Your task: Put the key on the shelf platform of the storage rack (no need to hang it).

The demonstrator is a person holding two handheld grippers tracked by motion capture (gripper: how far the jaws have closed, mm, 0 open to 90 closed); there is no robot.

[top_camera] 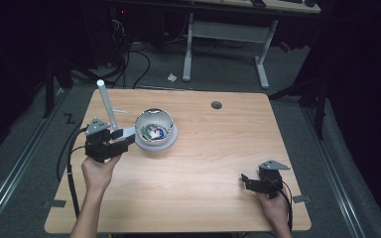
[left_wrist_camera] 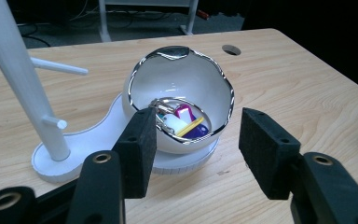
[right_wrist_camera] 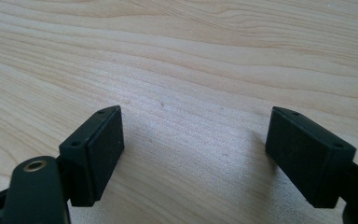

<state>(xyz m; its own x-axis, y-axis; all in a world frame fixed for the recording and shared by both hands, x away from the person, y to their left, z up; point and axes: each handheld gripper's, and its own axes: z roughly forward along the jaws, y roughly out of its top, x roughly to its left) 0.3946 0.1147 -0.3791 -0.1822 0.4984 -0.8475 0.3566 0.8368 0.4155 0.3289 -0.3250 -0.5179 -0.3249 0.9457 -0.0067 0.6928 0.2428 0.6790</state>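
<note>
A white stand with a tall post (top_camera: 106,104) (left_wrist_camera: 18,79) and short side pegs sits at the table's left. On its base (left_wrist_camera: 88,140) rests a white egg-shaped bowl (top_camera: 154,113) (left_wrist_camera: 182,79) with a silver rim. Inside the bowl lie a key ring and small coloured tags (top_camera: 155,132) (left_wrist_camera: 186,123). My left gripper (top_camera: 128,138) (left_wrist_camera: 198,121) is open just in front of the bowl, its left pad (left_wrist_camera: 140,149) close to the bowl's wall, with nothing between the pads. My right gripper (top_camera: 244,181) (right_wrist_camera: 193,126) stands open low over bare wood near the front right.
A round cable hole (top_camera: 216,105) (left_wrist_camera: 231,49) sits at the table's far side. The wooden table (top_camera: 203,163) has free room in its middle and right. Beyond it stand a white desk frame (top_camera: 225,34) and cables on the floor.
</note>
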